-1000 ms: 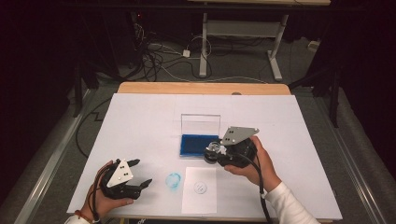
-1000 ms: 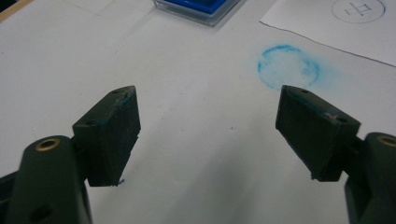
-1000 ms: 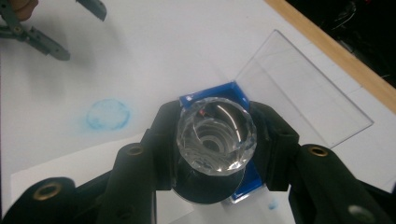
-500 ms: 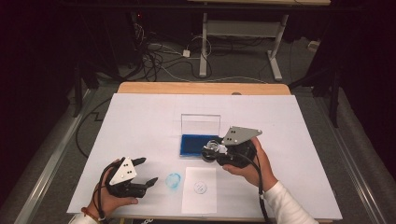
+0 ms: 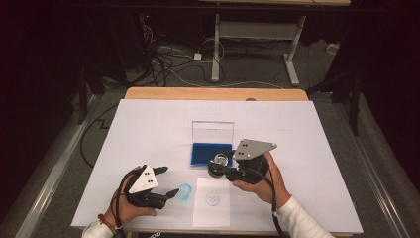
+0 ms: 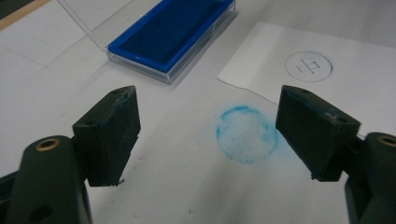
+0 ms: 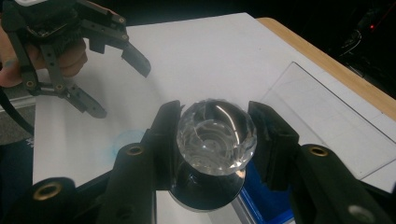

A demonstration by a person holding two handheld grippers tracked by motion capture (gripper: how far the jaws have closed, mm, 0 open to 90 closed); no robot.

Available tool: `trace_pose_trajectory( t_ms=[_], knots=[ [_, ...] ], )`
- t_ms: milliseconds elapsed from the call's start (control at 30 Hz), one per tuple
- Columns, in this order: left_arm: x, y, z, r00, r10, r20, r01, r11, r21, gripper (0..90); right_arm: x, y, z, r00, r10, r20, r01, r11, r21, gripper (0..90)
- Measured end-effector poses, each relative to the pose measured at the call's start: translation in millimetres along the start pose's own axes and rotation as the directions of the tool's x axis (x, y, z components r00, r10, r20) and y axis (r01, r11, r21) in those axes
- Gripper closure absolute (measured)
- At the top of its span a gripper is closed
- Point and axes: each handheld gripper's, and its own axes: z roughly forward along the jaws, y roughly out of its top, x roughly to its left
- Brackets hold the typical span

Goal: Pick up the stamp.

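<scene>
Desk (image 5: 148, 129): we find it covered with a white sheet, a wooden edge showing along its far side.
Ink pad (image 5: 212, 153): we note a blue pad in a clear case at mid-desk, its lid (image 5: 213, 132) standing open at the far side.
Paper slip (image 5: 211, 208): we see it lying near the front edge, just in front of the ink pad, bearing one round blue stamp mark (image 5: 212, 199).
Right hand-held gripper (image 5: 218, 166): we record it clamped on the stamp, held at the near right corner of the ink pad.
Left hand-held gripper (image 5: 167, 182): we record it released, jaws spread wide, low over the desk at front left, grasping nothing.
Stamp (image 7: 215, 135): we see a faceted clear knob on a dark round base, pinched between the right jaws; whether the base touches the pad we cannot tell.
Smudge (image 6: 246, 134): we note a faint blue ring on the white sheet, left of the paper slip, lying between the left jaws.
</scene>
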Motion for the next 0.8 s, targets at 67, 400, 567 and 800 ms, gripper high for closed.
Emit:
trace_pose_trajectory(
  t_ms=[67, 400, 567, 800],
  knots=[
    [-0.3, 2.0, 2.6, 1.0000, 0.003, 0.008, -0.003, 1.0000, 0.000, 21.2, 0.8, 0.3, -0.6, 1.0000, 0.001, -0.001, -0.001, 1.000, -0.003, 56.9],
    [-5.7, 11.8, 13.1, 0.9989, 0.022, 0.041, -0.023, 0.9997, 0.005, 21.1, 5.2, 1.2, -2.8, 0.9999, -0.008, -0.015, 0.008, 1.000, -0.011, 56.9],
    [-7.6, 16.0, 17.7, 0.9980, 0.027, 0.057, -0.027, 0.9996, 0.002, 21.2, 6.2, 1.1, -3.6, 0.9998, -0.011, -0.018, 0.011, 1.000, -0.014, 56.9],
    [-11.5, 23.5, 24.1, 0.9966, 0.030, 0.076, -0.031, 0.9995, 0.002, 21.1, 7.7, 1.8, -4.6, 0.9998, -0.003, -0.021, 0.002, 1.000, -0.030, 56.9]
  ],
)
